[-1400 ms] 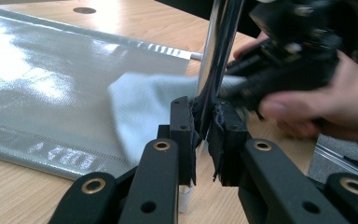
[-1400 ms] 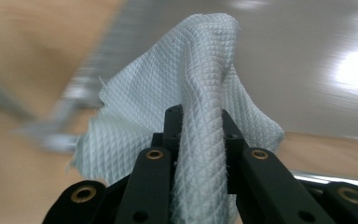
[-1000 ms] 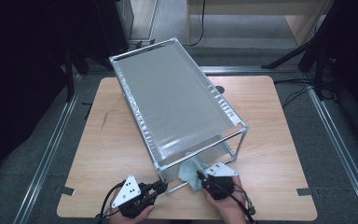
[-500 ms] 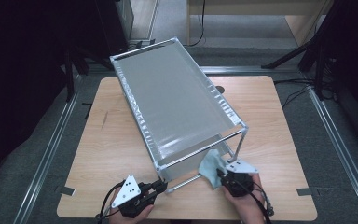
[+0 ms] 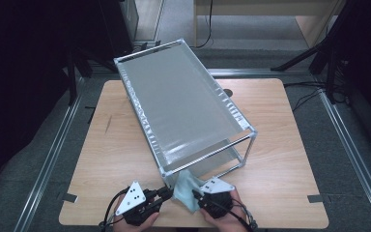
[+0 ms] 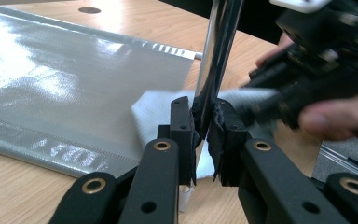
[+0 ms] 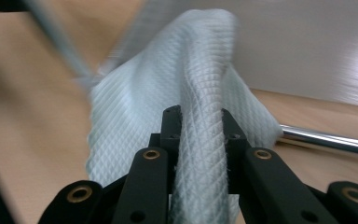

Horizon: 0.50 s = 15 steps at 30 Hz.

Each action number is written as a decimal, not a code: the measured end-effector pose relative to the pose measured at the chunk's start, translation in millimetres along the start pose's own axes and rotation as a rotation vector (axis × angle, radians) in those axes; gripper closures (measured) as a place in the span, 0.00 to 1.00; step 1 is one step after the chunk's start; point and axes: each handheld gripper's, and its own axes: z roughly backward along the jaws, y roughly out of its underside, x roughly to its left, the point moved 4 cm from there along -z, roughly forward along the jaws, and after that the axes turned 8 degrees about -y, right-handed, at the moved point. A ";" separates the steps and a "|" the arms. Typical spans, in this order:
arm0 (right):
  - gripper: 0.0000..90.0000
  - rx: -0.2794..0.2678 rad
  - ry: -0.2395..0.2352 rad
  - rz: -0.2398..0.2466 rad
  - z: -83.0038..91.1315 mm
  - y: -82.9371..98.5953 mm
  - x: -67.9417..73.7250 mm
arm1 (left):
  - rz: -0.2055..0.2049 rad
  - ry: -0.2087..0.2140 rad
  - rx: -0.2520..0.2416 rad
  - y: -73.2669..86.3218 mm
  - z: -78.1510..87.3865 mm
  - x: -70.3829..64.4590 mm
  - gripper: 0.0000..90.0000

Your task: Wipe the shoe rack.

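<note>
Worktop (image 5: pixel 125 145), 6 o'clock edge: left gripper (image 5: pixel 166 194) jaws clamped on rack (image 5: pixel 183 111) corner post (image 6: pixel 216 56); right gripper (image 5: pixel 196 196) jaws pinching cloth (image 5: pixel 186 191) fold beside it.

The wooden table (image 5: pixel 116 145) is evenly lit from above, while its surroundings are lost in darkness. Strong glare is thrown off the grey fabric panel (image 6: pixel 51 79) in the left gripper view. The cloth (image 7: pixel 168 102) is smeared by motion blur along its upper edge, and the background is left out of focus.
</note>
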 end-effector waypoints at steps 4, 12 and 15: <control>0.87 -0.021 0.117 -0.045 16.3 1.6 -38.9 | -0.003 0.003 0.001 -0.1 0.0 0.7 0.89; 0.87 -0.064 0.277 -0.182 56.0 11.1 -104.9 | -0.004 0.007 0.008 -0.1 0.8 1.3 0.89; 0.88 -0.117 0.291 -0.201 72.3 6.8 -110.0 | -0.004 0.010 0.007 0.0 0.7 1.4 0.89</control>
